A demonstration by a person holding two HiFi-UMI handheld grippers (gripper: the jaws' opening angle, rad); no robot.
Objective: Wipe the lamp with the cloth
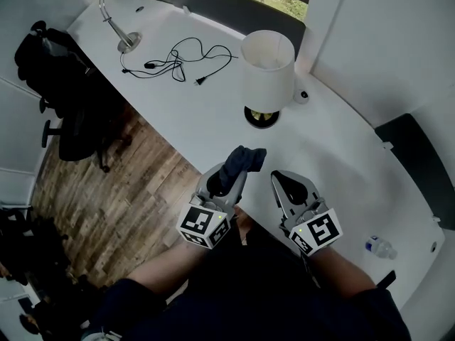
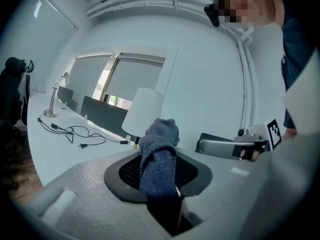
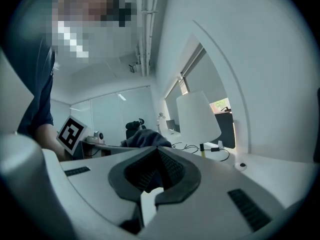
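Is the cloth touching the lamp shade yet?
No, the cloth sits clamped in the left gripper, short of the lamp, with bare desk between them in the head view.

Notes lamp (image 1: 267,69) on desk (image 1: 206,123), cable (image 1: 178,59) to its left, cloth (image 1: 242,161) in left gripper (image 1: 231,177) before it, right gripper (image 1: 284,187) alongside.
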